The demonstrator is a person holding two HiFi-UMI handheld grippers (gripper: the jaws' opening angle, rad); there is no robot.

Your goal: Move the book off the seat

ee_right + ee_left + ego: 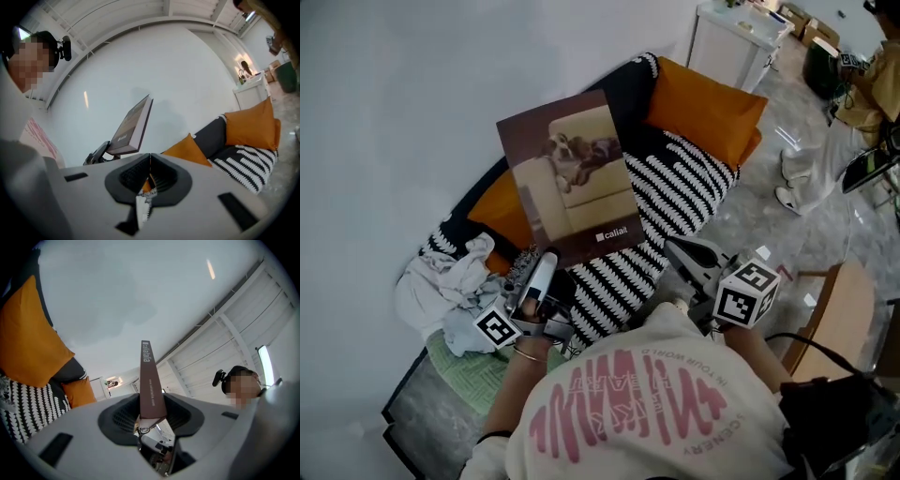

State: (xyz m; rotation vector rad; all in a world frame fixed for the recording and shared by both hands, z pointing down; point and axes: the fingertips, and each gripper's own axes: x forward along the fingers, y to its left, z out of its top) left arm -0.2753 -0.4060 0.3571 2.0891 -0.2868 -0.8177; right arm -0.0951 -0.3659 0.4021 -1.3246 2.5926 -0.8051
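Closest to you, your left gripper (pixel 151 416) is clamped on the lower edge of the book (pixel 569 178). Its jaws press on it from both sides, and the book stands up out of them, cover toward you, slightly tilted. Your right gripper (pixel 150 169) hangs to the right with its jaws together and nothing between them.

Below the book lies the seat, a black-and-white striped cushion (pixel 675 197), with crumpled cloth (pixel 450 281) at its left end and orange pillows (pixel 703 108) farther back. Beyond those stands a white cabinet (pixel 727 42).

I judge the lift done: the book looks clear of the cushion, carried by one gripper alone. What is left is the carry and the set-down — you need a spot off the seat. A grip on one edge of a tall book may let it swing, so carry it slowly, with the right gripper ready to steady the free edge.
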